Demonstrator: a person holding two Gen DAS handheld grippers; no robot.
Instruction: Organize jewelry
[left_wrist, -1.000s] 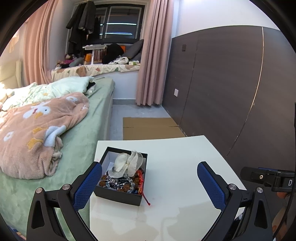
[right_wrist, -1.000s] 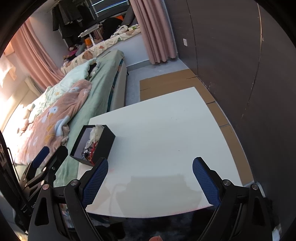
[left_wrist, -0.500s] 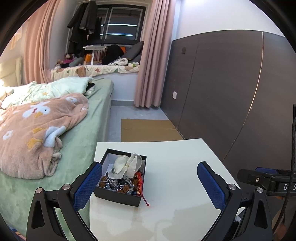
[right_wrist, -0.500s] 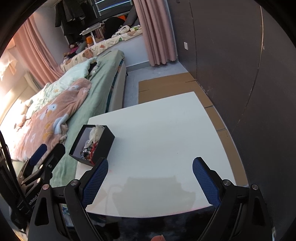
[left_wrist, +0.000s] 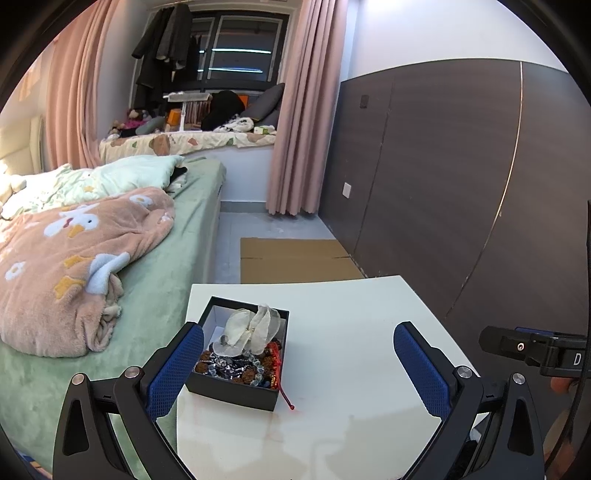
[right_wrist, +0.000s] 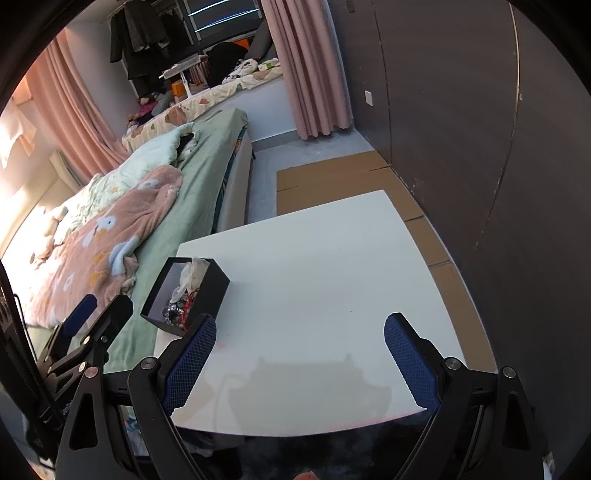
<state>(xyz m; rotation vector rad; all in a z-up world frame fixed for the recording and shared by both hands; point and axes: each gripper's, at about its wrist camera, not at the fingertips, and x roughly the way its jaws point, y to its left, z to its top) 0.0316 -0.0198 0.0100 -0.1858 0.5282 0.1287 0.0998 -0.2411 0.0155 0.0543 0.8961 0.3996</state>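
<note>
A small black box (left_wrist: 236, 391) (right_wrist: 207, 291) sits near the left edge of a white table (left_wrist: 351, 406) (right_wrist: 325, 280). It holds a heap of bead bracelets (left_wrist: 236, 365), a cream gauze pouch (left_wrist: 251, 328) and a red cord (left_wrist: 282, 391) that hangs over its front right corner. My left gripper (left_wrist: 299, 369) is open, its left pad just beside the box. My right gripper (right_wrist: 299, 354) is open over the table's near edge, with nothing between its fingers. The left gripper's body (right_wrist: 85, 339) shows at the left of the right wrist view.
A bed (left_wrist: 162, 258) with a pink blanket (left_wrist: 74, 258) runs along the table's left side. A dark panelled wall (left_wrist: 461, 184) stands on the right. Flattened cardboard (left_wrist: 295, 258) lies on the floor beyond the table. Pink curtains (left_wrist: 299, 129) hang by the window.
Both grippers have lifted and pulled back a little, so the table and box sit lower and smaller in view. Both stay open.
</note>
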